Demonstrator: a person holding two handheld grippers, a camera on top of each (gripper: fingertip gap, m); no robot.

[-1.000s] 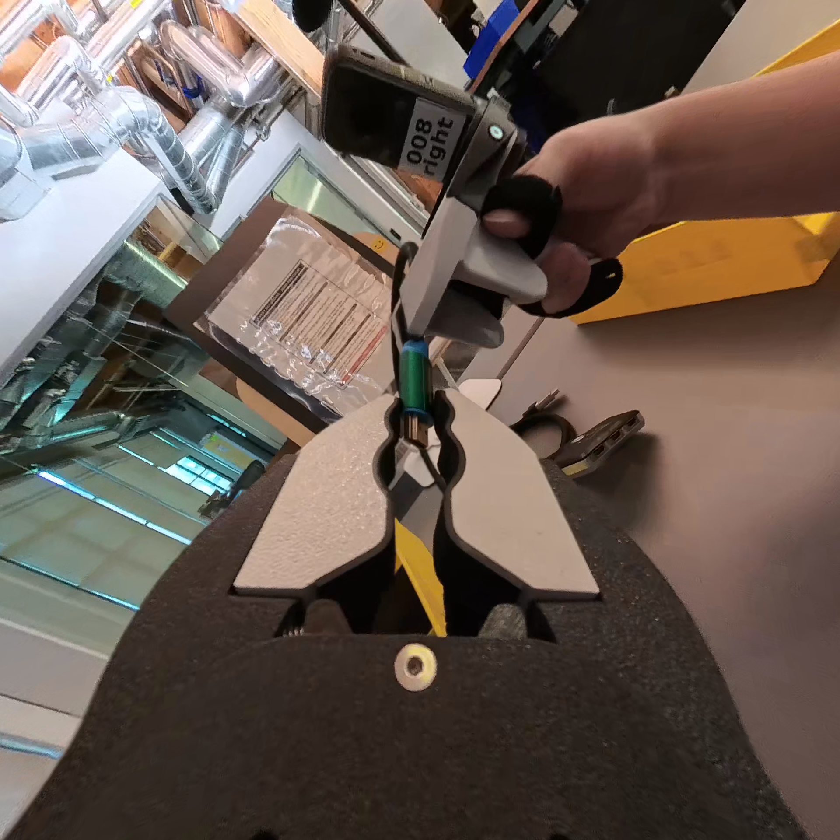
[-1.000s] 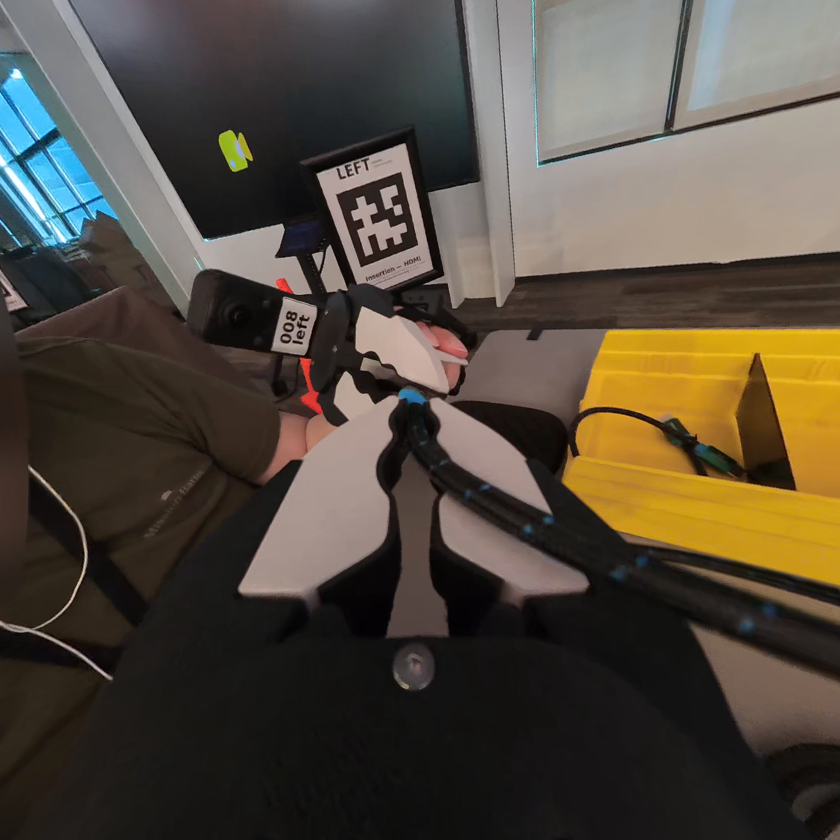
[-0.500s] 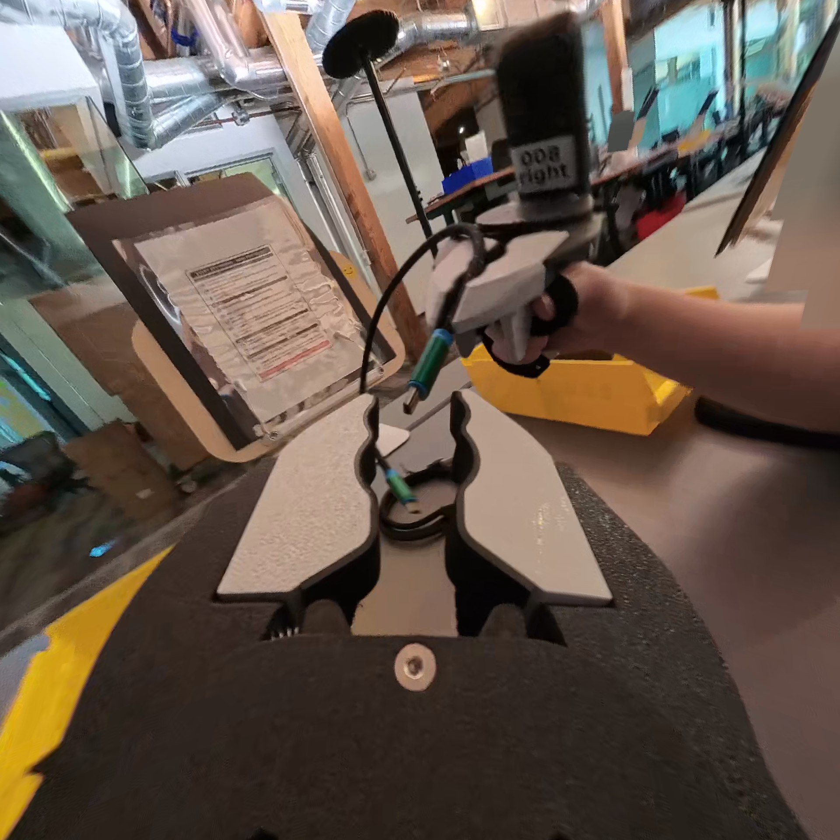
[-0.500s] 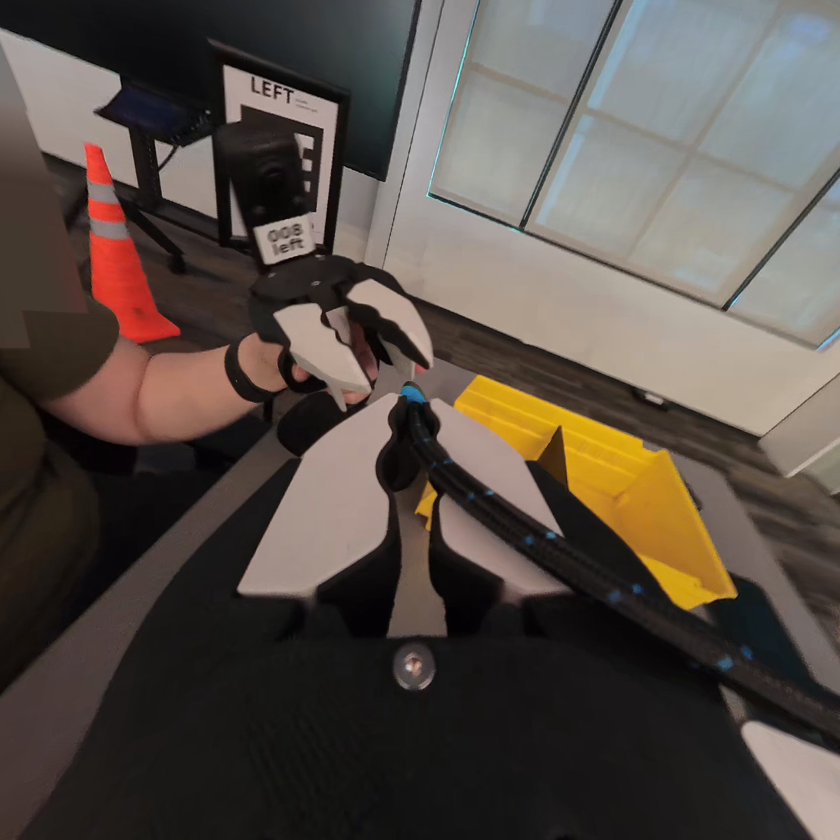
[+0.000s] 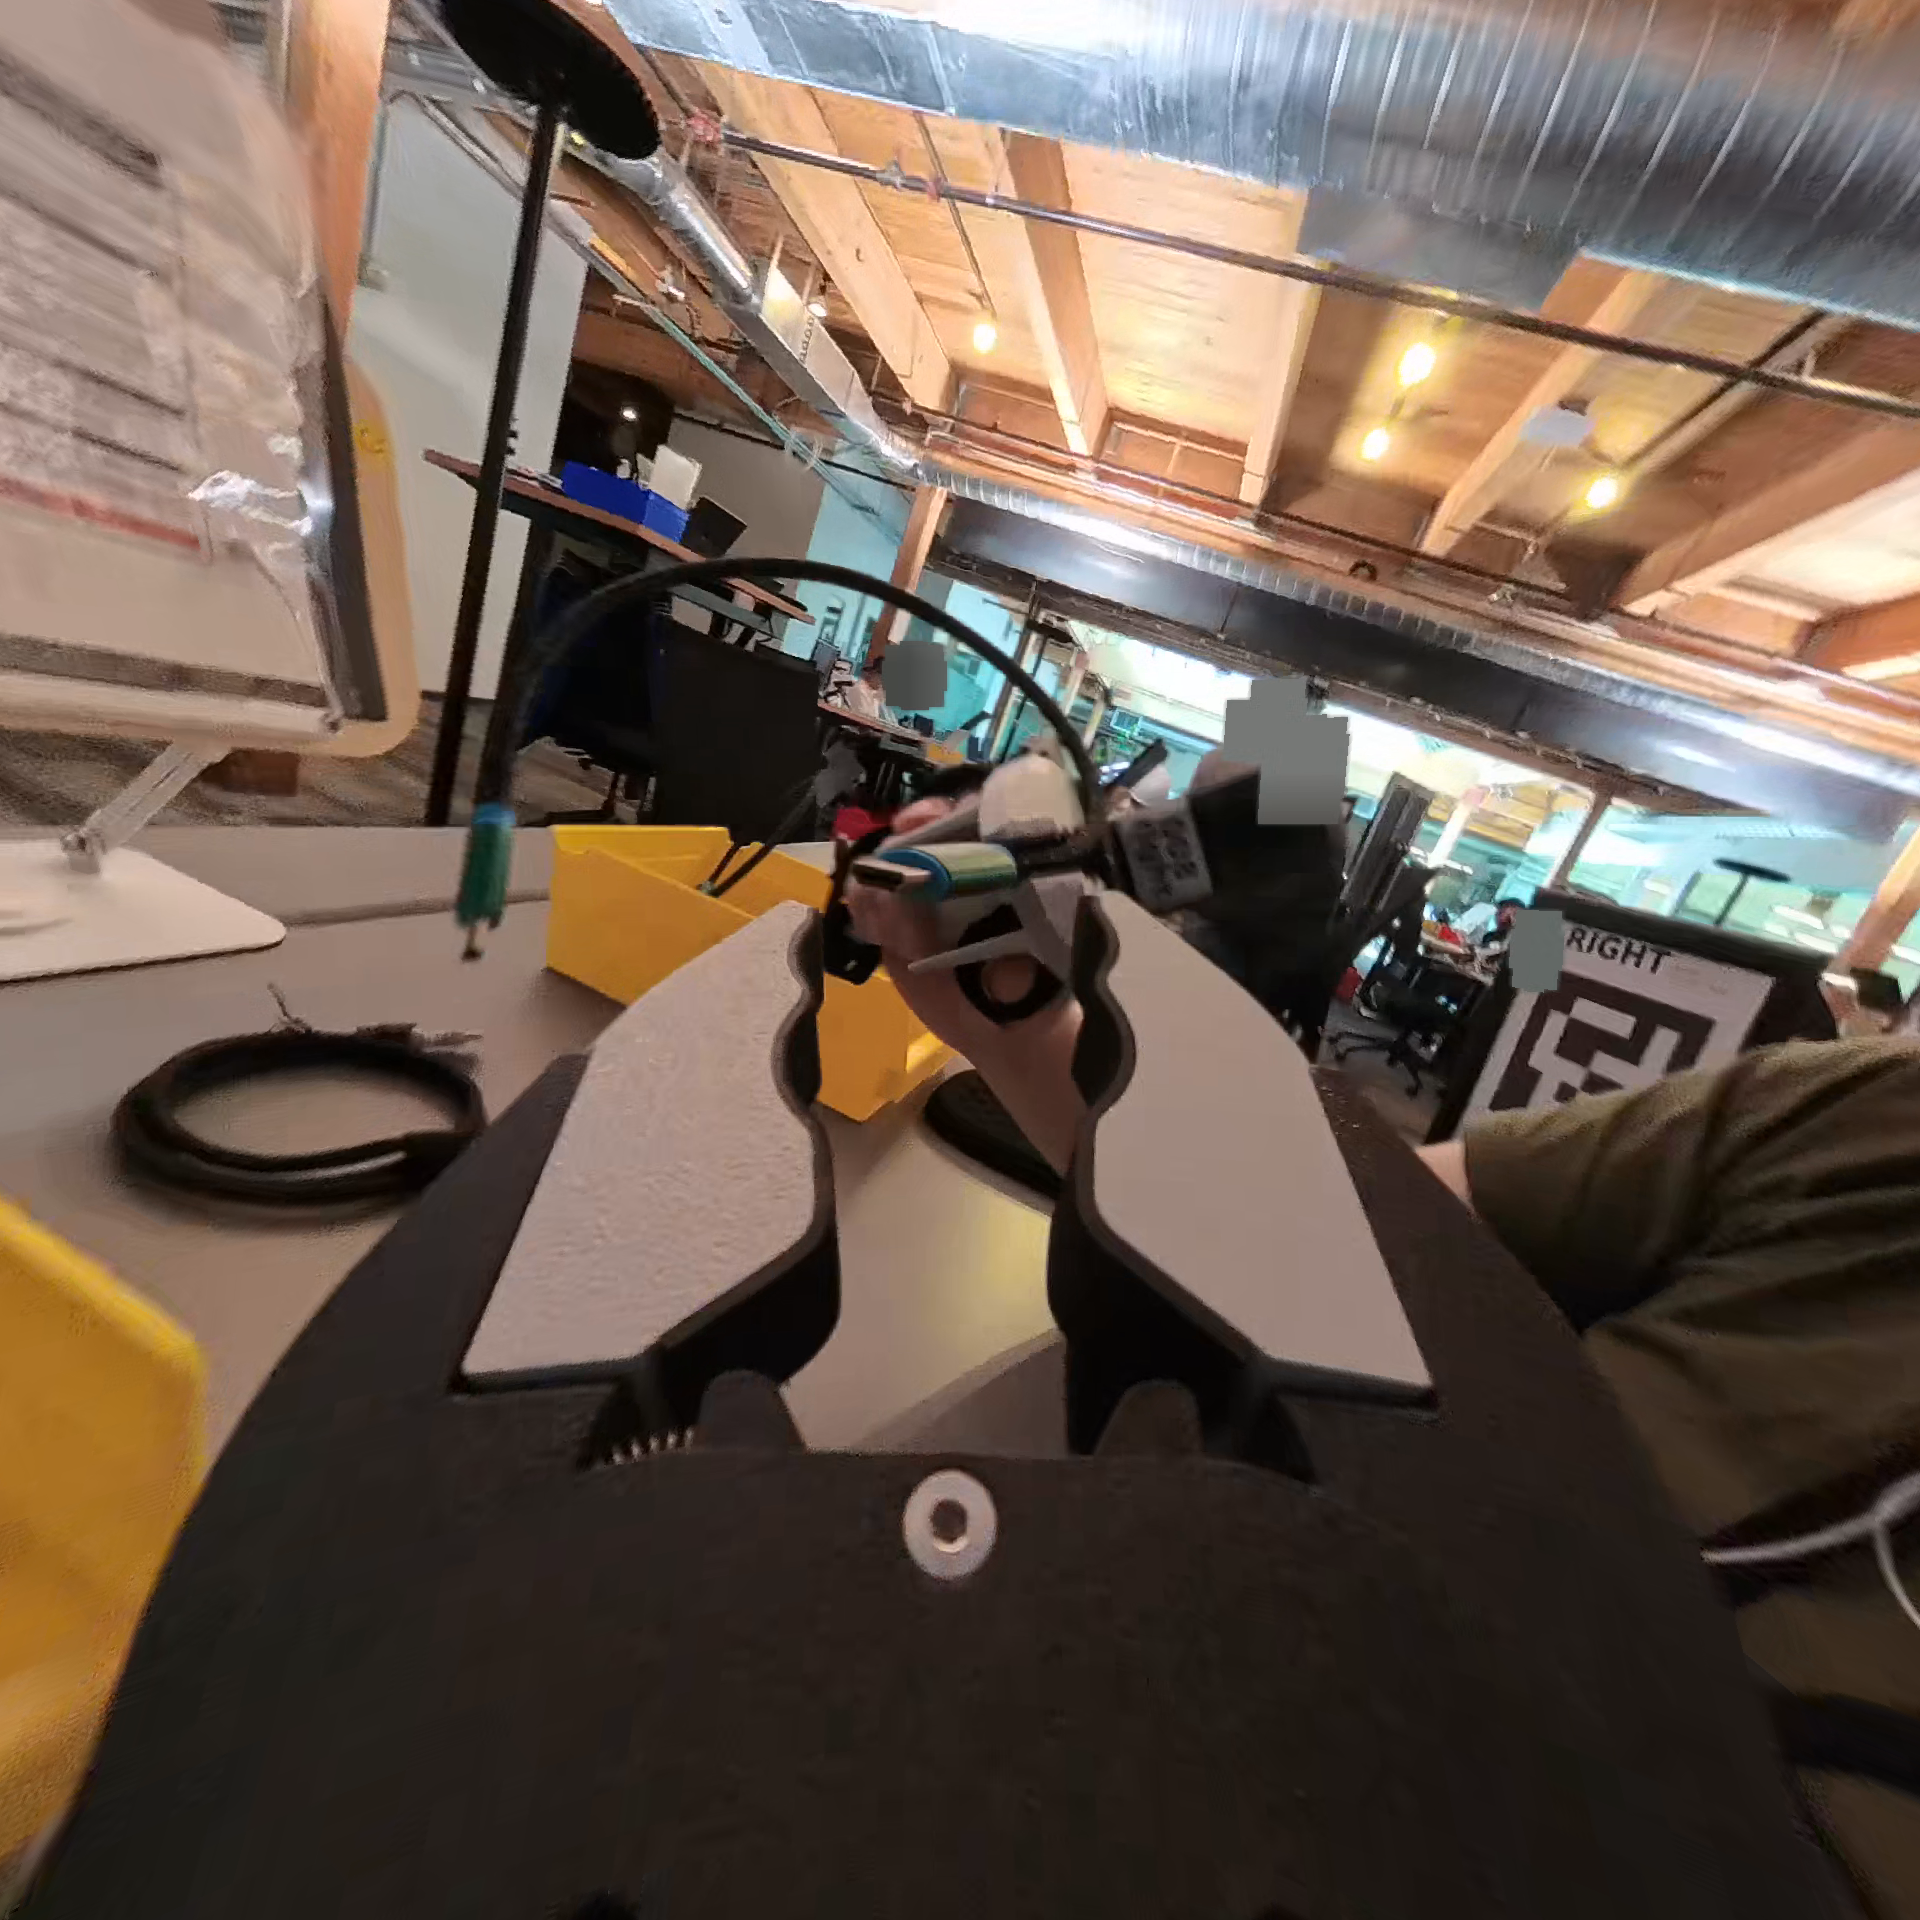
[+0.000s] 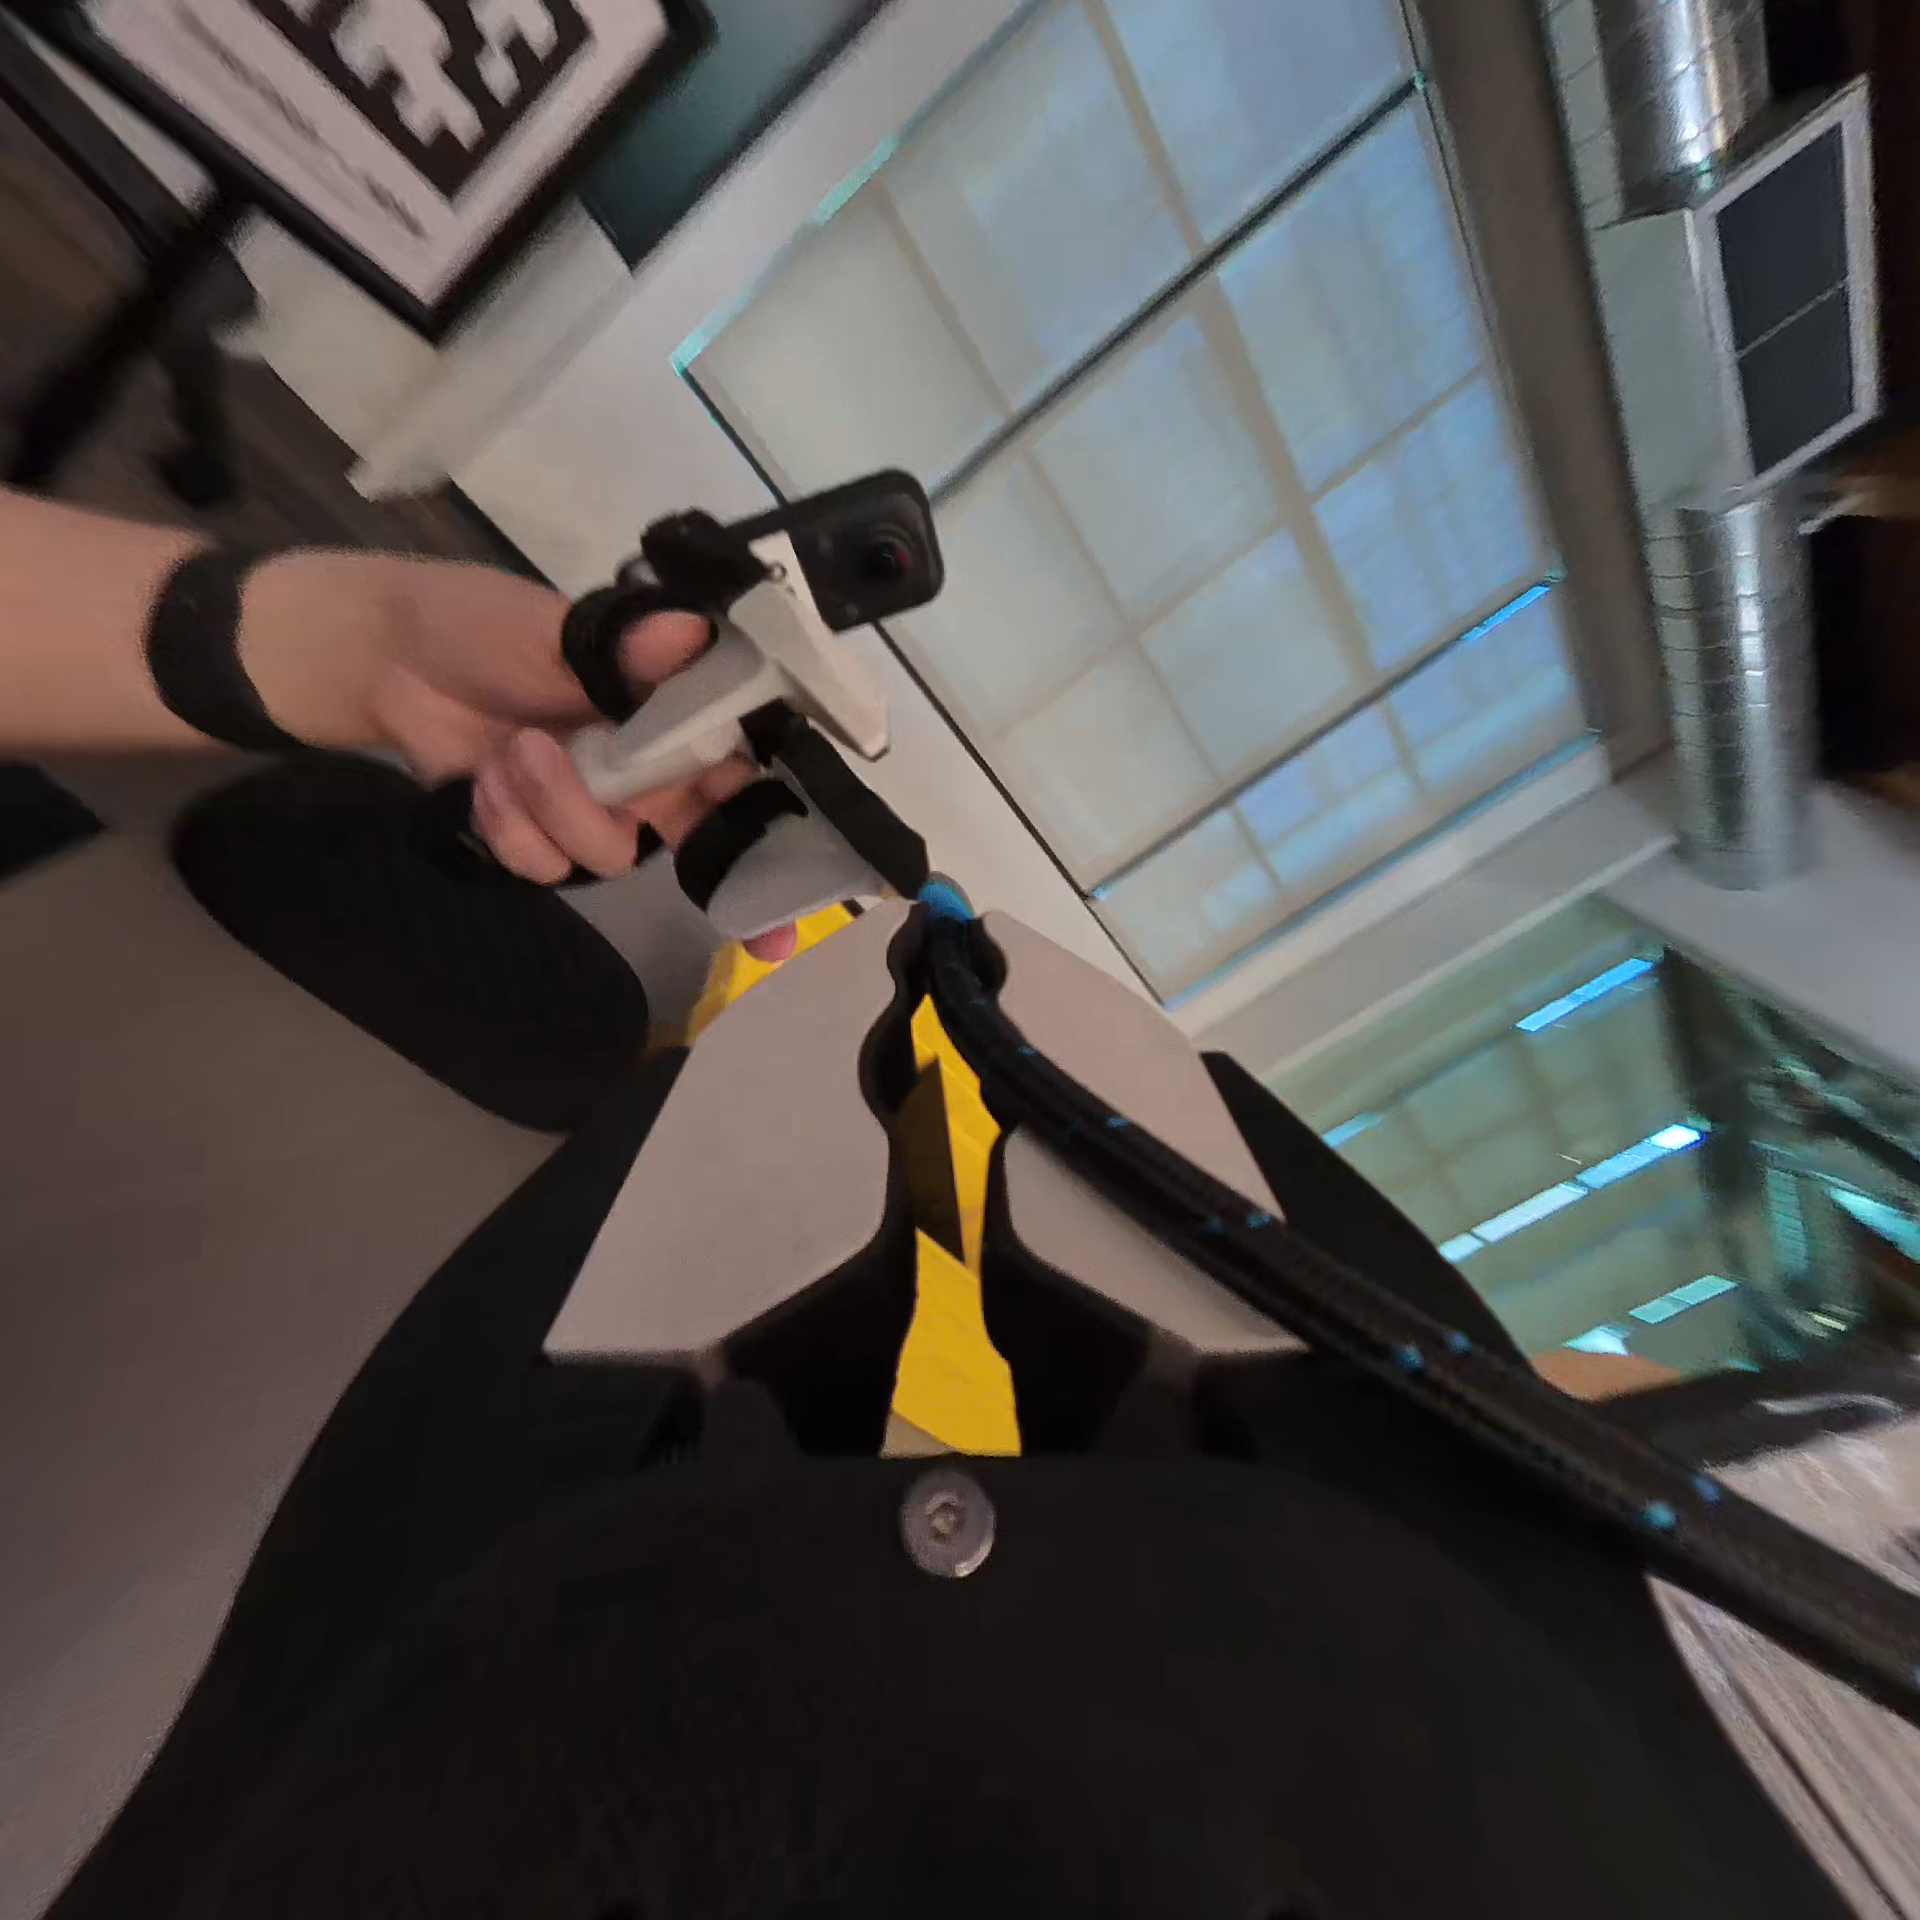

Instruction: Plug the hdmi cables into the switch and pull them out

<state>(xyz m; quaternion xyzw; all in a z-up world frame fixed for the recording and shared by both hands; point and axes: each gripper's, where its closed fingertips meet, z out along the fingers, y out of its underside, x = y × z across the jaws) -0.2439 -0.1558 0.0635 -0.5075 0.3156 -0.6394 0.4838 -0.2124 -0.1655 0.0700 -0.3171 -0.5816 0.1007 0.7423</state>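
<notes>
My right gripper point(image 6: 940, 935) is shut on a black braided HDMI cable point(image 6: 1195, 1195) just behind its blue and green plug point(image 5: 935, 871). In the left wrist view the right gripper point(image 5: 966, 873) holds that plug level, pointing left. The cable arcs up and over, and its other green plug point(image 5: 486, 868) hangs free above the table. My left gripper point(image 5: 945, 935) is open and empty, with its fingers framing the right hand. It also shows in the right wrist view point(image 6: 821, 790), close in front of the blue plug tip point(image 6: 943, 899). No switch shows in either view.
A yellow bin point(image 5: 665, 894) stands on the grey table point(image 5: 312, 1299) behind the grippers. A coiled black cable point(image 5: 291, 1117) lies at the left. A black oval pad point(image 6: 416, 914) lies under the hands. A white stand base point(image 5: 104, 914) is far left, another yellow bin's edge point(image 5: 73, 1455) at near left. About 4 cm separates my left fingertips from my right.
My left gripper was closed around the green plug a second ago, then let go and opened wide. Both grippers have swung round. The right gripper keeps its hold on the cable.
</notes>
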